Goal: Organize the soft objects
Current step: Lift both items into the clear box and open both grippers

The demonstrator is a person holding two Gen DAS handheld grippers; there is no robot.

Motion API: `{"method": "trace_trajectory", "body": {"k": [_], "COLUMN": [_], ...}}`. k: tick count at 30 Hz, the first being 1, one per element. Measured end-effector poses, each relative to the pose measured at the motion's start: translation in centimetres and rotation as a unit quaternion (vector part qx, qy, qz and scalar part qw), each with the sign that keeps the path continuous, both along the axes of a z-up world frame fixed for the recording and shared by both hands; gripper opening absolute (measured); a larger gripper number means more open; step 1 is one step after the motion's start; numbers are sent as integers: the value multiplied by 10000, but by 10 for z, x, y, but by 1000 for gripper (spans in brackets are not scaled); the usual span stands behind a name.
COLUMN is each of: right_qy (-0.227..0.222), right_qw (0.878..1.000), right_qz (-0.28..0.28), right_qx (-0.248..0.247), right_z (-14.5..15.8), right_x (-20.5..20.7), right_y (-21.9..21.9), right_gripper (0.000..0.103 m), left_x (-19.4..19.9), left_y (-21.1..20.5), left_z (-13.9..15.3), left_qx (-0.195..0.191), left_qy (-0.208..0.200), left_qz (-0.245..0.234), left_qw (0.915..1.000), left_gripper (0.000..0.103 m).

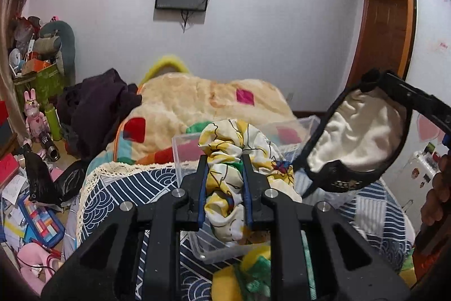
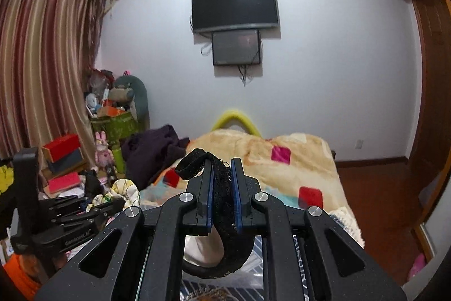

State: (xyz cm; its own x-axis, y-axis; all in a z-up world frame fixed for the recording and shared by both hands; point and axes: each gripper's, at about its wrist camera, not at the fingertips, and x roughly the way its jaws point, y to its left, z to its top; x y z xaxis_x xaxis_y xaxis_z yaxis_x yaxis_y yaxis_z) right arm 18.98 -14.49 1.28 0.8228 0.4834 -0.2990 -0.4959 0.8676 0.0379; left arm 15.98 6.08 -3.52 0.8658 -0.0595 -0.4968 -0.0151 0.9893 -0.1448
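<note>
My left gripper (image 1: 224,160) is shut on a crumpled white cloth with yellow and green print (image 1: 225,182), held above a clear plastic box (image 1: 183,148) on the bed. My right gripper (image 2: 221,162) is shut on the black band (image 2: 222,196) of a black-edged piece with a white lining (image 1: 355,143), which hangs in the air at the right of the left wrist view. The left gripper and its printed cloth (image 2: 121,192) show at the lower left of the right wrist view.
A blue and white patterned bedspread (image 1: 112,193) covers the near bed, and a cream fleece blanket with coloured patches (image 1: 203,100) lies beyond. A dark garment (image 1: 95,106) sits at the bed's left edge. Toys, boxes and clutter (image 1: 33,131) fill the left floor. Yellow-green cloths (image 1: 248,272) lie below the box.
</note>
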Motion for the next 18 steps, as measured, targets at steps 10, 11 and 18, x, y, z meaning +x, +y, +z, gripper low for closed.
{"method": "trace_trajectory", "body": {"k": [10,11,18], "right_qy": [980,1040,1429], "right_qw": [9930,9920,9840], "right_qz": [-25,7,178], "right_qx": [-662,-718,-1050], "right_z": [-50,-52,-62], "right_x": [34,35,37], "right_y": [12,12,9], "right_gripper": [10,10,11], "left_x": [36,38,42], "left_y": [-10,-12,-20], "left_z": [-29,-31,-37], "left_qx": [180,243,305], "left_qy": [717,773,992], "left_qz": [-300,-306,-386], "left_qw": [9968,9962,9939], "left_gripper": [21,21,39]}}
